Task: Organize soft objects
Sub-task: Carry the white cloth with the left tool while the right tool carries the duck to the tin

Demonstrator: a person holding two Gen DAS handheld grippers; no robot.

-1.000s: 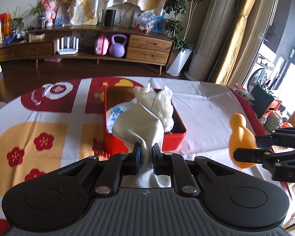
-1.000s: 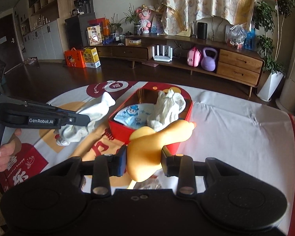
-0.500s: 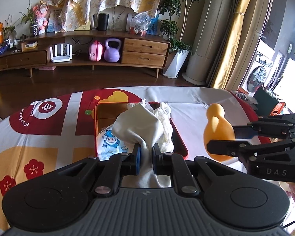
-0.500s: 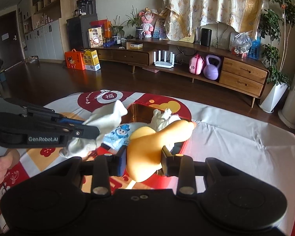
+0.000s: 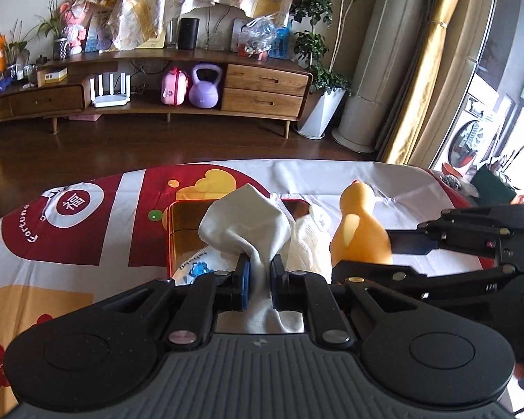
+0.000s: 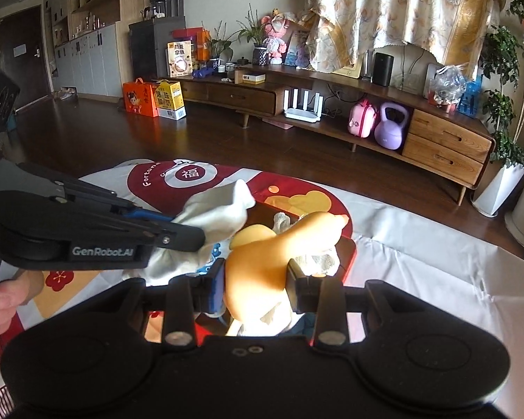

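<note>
We are carrying both loads over the red box [image 5: 171, 230], closer than a second ago. Left gripper [image 5: 259, 272] is clenching the white cloth [image 5: 248, 223]; right gripper [image 6: 256, 279] is grasping the orange duck [image 6: 262, 262]. Both are hanging above the box, nearly ready to drop.

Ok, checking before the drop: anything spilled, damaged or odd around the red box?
Nothing stands out. The white cloth and orange duck toy are held over the red box, nothing spilled.
</note>
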